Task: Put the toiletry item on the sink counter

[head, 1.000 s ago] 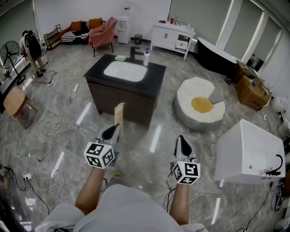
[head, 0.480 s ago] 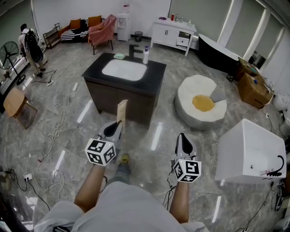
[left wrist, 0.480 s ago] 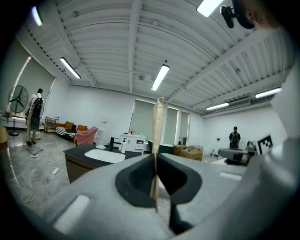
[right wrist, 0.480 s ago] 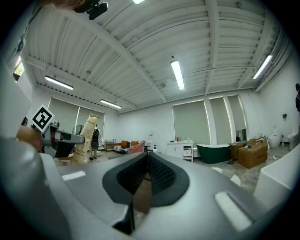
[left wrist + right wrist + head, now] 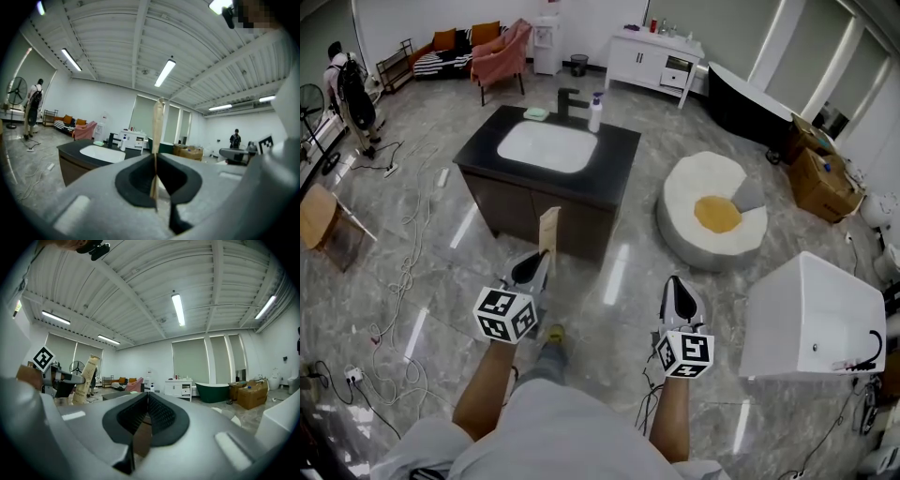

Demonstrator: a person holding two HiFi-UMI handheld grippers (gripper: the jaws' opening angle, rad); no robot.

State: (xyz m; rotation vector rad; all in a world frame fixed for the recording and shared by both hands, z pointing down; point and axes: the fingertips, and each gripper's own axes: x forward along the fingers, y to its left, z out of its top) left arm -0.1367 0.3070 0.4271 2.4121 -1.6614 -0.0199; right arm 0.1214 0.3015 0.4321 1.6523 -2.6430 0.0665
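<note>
The black-topped sink counter [image 5: 619, 157] holds a white basin [image 5: 546, 147]; behind the basin stand a black faucet [image 5: 565, 99], white pump bottle [image 5: 594, 114] and pale green dish [image 5: 535, 113].

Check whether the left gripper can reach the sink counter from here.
Probably not yet: the left gripper, shut on the toothbrush box, sits short of the sink counter. Only floor lies between.

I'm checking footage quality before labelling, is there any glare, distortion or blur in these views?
Head view: bright streaks of glare on the floor, edges bend. Left gripper view: heavy fisheye, black corners, toothbrush box edge-on. Right gripper view: same fisheye, near jaws soft.
</note>
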